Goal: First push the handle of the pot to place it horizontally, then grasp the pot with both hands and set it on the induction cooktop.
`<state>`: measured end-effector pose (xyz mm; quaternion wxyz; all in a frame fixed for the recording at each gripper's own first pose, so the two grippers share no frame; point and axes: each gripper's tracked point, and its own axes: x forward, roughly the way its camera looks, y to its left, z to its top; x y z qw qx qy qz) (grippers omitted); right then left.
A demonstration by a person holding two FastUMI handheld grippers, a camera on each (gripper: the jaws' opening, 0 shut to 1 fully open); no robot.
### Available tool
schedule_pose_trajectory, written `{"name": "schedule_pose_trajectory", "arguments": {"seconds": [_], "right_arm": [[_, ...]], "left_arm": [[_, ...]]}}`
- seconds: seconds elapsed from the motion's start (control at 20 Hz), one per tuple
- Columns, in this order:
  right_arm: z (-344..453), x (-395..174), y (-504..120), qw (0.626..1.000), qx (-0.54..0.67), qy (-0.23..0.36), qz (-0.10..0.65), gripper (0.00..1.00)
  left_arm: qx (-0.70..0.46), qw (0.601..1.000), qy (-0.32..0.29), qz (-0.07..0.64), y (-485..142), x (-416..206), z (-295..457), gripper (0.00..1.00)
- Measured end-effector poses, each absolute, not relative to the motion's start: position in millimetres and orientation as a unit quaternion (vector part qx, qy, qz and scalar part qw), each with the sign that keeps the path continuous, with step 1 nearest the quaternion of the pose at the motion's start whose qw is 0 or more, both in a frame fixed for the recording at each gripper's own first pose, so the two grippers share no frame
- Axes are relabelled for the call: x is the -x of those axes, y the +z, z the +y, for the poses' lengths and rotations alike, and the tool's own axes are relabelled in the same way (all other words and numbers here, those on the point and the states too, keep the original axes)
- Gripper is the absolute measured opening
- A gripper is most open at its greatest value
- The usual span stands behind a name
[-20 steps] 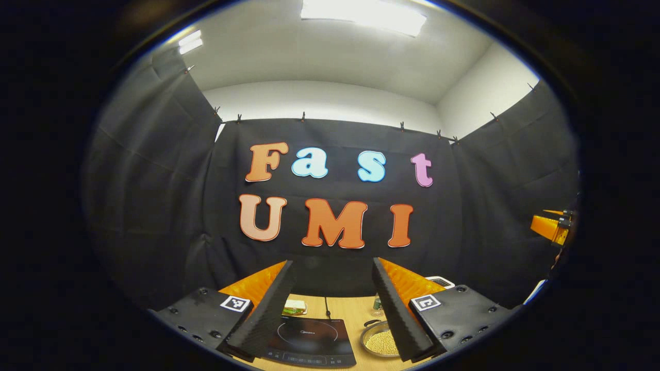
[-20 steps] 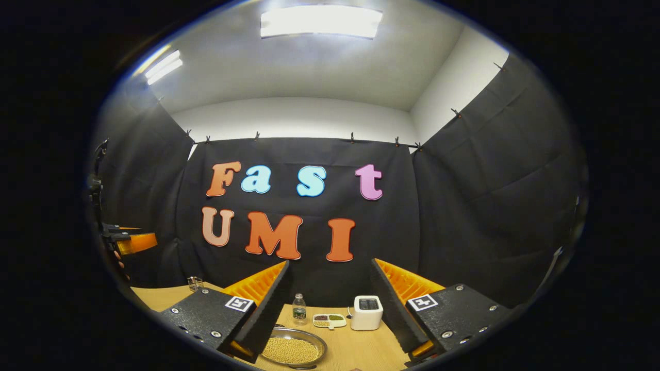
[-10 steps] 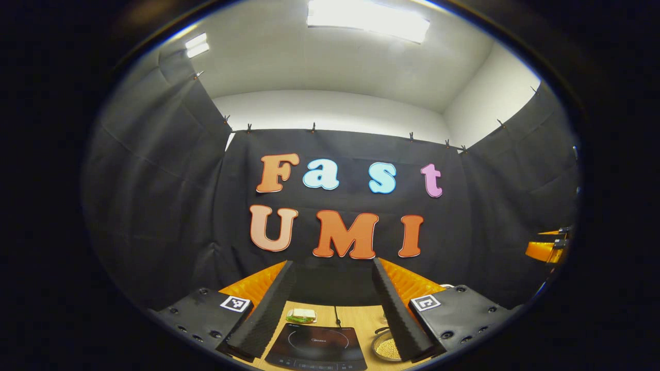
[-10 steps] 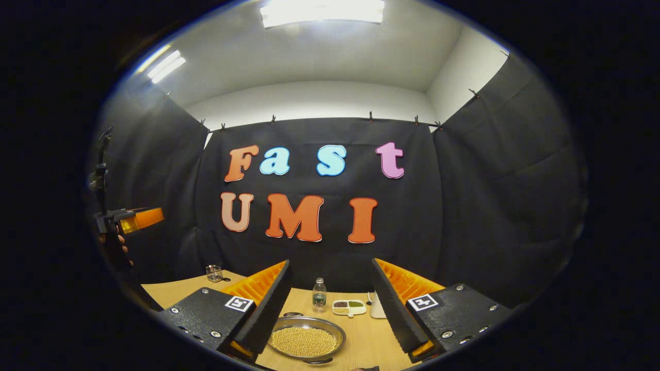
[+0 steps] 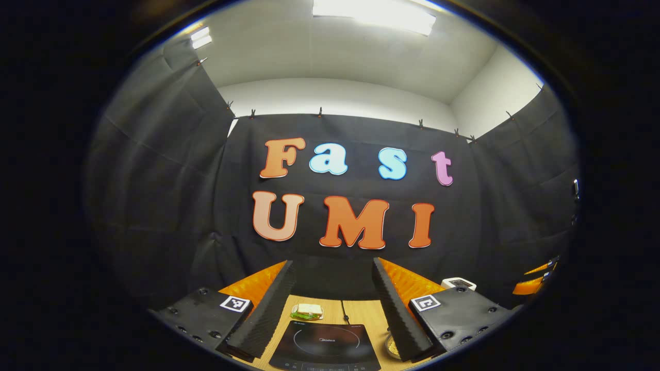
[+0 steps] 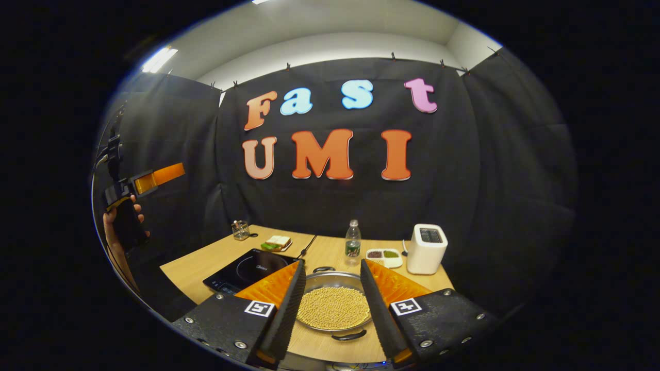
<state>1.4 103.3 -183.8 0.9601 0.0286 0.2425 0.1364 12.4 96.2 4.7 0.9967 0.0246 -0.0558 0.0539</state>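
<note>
Wooden worktop [image 6: 206, 260] now fills more of the right gripper view: left claw [image 6: 154, 178] hangs high, fingers apart; right claw [image 6: 330, 309], also apart, has dipped toward the pot [image 6: 332, 306], beside the cooktop [image 6: 247, 270]. Handle-push looks next.

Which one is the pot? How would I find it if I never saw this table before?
Look at the wooden table in front of the black cloth wall. Near its front edge, right of the flat black induction cooktop, sits the pot. It is the shallow round metal one full of small yellowish beans, with a dark handle on its near side and another on its far side; nothing else there is round and silver.
</note>
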Motion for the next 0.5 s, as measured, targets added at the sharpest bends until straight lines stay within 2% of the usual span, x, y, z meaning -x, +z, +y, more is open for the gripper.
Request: {"name": "schedule_pose_trajectory", "arguments": {"seconds": [0.05,0.2,0.3,0.4,0.5], "right_arm": [[109,1,-198,0.953,-0.038,0.144,0.264,0.63],[114,9,-237,0.931,-0.044,0.152,0.328,0.39],[113,12,-259,0.918,-0.038,0.152,0.364,0.28],[114,19,-282,0.904,-0.037,0.158,0.395,0.18],[117,27,-302,0.888,-0.041,0.164,0.427,0.15]], "left_arm": [[-0.022,0.997,0.056,-0.05,0,-18,100,0.98],[-0.015,0.997,0.063,-0.036,-13,-29,114,0.98],[-0.011,0.998,0.064,-0.028,-21,-36,120,0.97],[-0.01,0.997,0.073,-0.021,-28,-40,130,0.97],[-0.015,0.996,0.081,-0.021,-27,-45,138,0.96]]}}
